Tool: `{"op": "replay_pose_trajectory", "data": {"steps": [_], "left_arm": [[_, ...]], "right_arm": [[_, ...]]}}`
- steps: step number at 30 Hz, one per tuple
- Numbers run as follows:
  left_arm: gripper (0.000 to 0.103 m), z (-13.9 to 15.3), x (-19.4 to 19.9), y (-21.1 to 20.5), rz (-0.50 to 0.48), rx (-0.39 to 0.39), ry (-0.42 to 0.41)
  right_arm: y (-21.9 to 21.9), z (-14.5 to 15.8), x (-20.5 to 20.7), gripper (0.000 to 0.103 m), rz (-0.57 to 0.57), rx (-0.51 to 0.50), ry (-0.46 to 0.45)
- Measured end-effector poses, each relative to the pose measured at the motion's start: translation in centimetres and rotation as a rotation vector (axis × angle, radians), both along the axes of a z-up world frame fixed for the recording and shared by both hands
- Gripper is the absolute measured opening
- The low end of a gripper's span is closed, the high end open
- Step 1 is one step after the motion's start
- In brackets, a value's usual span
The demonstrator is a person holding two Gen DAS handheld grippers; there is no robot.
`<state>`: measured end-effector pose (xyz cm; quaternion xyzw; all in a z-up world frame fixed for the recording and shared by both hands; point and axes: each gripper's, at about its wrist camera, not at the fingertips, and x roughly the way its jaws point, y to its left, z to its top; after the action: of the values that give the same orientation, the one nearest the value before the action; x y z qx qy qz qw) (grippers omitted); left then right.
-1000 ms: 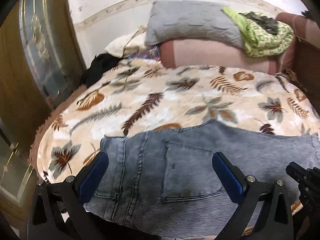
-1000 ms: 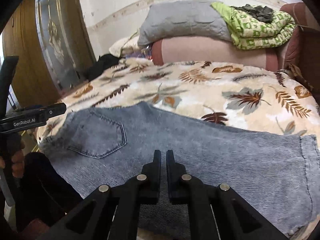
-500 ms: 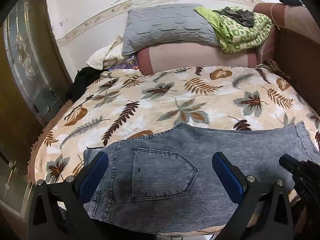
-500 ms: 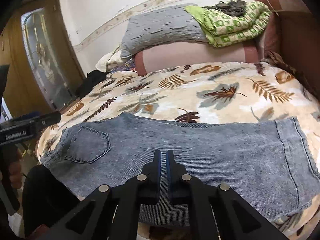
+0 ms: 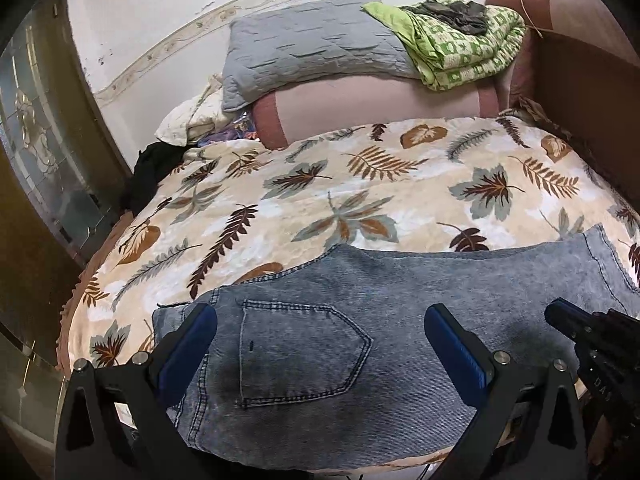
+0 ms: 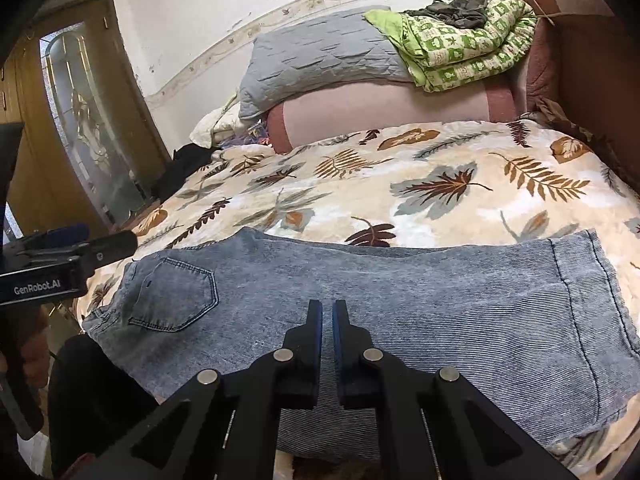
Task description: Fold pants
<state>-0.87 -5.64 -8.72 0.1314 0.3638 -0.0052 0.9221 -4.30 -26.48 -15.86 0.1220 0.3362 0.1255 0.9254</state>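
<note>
Jeans (image 6: 360, 304) lie flat along the bed's (image 6: 440, 184) near edge, apparently halved lengthwise; crosswise folds remain, I judge; my left gripper (image 5: 320, 344) hovers spread wide, my right gripper (image 6: 327, 320) pinched closed, empty.

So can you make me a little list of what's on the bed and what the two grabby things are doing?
pants: blue jeans lying flat across the near edge of the bed, back pocket facing up, waist to the left, hem to the right
bed cover: leaf-print blanket
behind: grey pillow, green quilt
left gripper: jaws wide open, over the pocket end
right gripper: jaws nearly together, holding nothing, over the middle of the leg
fold: not yet started
</note>
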Motion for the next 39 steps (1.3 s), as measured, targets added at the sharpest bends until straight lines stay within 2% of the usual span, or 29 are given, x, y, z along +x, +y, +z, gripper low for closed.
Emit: {"op": "replay_pose_trajectory", "data": {"steps": [14, 17, 21, 34, 39], "left_arm": [[0.103, -0.9, 0.7, -3.5, -0.076, -0.002, 0.053], [0.103, -0.3, 0.2, -4.5, -0.103, -0.007, 0.028], [0.103, -0.3, -0.2, -5.1, -0.122, -0.009, 0.039], [0.103, -0.5, -0.3, -3.3, -0.075, -0.030, 0.056], [0.103, 0.2, -0.6, -2.6, -0.075, -0.041, 0.044]], "right_arm": [[-0.7, -0.6, 0.0, 0.007, -0.029, -0.028, 0.015], [-1.5, -0.7, -0.4, 0.007, -0.046, -0.020, 0.015], [-2.7, -1.0, -0.5, 0.007, -0.085, -0.007, 0.028], [-1.6, -1.1, -0.1, 0.007, -0.056, -0.022, 0.036], [-2.8, -0.2, -0.6, 0.007, -0.100, 0.005, 0.017]]}}
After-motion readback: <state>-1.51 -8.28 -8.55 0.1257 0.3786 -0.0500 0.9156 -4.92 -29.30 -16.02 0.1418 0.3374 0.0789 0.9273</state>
